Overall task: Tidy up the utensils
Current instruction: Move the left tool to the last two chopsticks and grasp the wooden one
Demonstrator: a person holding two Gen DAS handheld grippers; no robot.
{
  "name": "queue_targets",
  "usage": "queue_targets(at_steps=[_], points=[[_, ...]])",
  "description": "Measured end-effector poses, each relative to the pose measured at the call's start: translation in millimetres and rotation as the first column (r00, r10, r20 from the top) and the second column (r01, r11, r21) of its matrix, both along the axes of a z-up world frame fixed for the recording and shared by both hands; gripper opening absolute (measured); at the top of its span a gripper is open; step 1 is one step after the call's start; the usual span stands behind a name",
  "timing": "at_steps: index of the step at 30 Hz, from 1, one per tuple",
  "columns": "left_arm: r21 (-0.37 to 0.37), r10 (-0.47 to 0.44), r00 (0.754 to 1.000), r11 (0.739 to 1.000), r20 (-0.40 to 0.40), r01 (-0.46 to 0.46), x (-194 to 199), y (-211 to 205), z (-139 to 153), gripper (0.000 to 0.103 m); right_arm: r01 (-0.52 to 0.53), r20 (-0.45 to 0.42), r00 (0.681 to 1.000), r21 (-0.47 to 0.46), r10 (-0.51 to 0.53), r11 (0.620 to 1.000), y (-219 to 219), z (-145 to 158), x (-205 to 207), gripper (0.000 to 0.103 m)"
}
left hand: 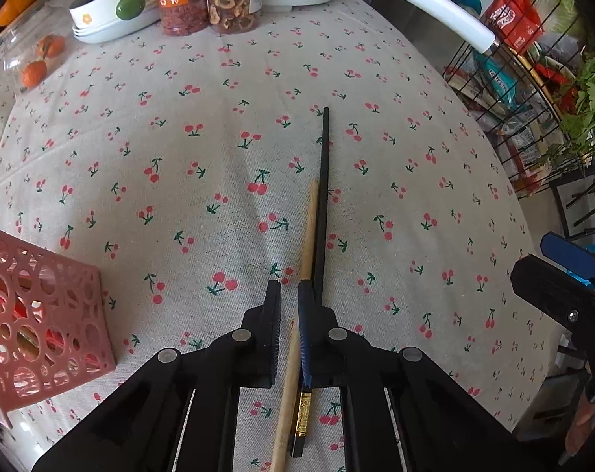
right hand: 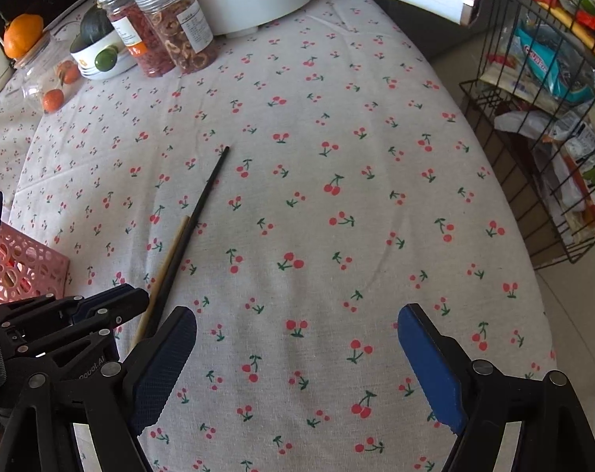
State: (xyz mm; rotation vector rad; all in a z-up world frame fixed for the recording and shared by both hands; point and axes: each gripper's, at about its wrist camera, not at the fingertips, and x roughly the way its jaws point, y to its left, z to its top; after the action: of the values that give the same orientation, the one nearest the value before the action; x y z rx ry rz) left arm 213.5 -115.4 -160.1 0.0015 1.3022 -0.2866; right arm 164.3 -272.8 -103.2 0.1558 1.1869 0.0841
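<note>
Left gripper (left hand: 287,306) low over tablecloth (left hand: 218,137), narrowly parted around two chopsticks (left hand: 317,204), right gripper (right hand: 297,330) level, spread wide.

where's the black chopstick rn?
The black chopstick lies on the tablecloth beside the wooden chopstick, both passing between the left gripper's fingers; the pink basket sits to their left.

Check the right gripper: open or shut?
Open. The right gripper has its blue pads spread wide apart, with only tablecloth between them.
</note>
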Motion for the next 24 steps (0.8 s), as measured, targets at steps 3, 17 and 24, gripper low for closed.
queue_targets(at_steps=[3, 17, 24], points=[[-0.001, -0.012, 1.0, 1.0, -0.01, 0.012, -0.5, -3.0, -0.1, 0.008, 0.023, -0.007, 1.0, 0.014, -0.023, 1.0, -7.2, -1.6, 1.5, 0.088], [0.142, -0.042, 0.999, 0.989, 0.006, 0.041, 10.3, -25.2, -9.2, 0.006, 0.057, -0.024, 0.998, 0.03, -0.056, 0.998, -17.3, -5.8, 3.4, 0.088], [0.128, -0.069, 0.991, 0.99, 0.119, 0.053, -12.7, -10.9, 31.2, 0.006, 0.078, -0.037, 0.996, 0.04, -0.077, 0.996, -15.6, -8.6, 6.0, 0.088]])
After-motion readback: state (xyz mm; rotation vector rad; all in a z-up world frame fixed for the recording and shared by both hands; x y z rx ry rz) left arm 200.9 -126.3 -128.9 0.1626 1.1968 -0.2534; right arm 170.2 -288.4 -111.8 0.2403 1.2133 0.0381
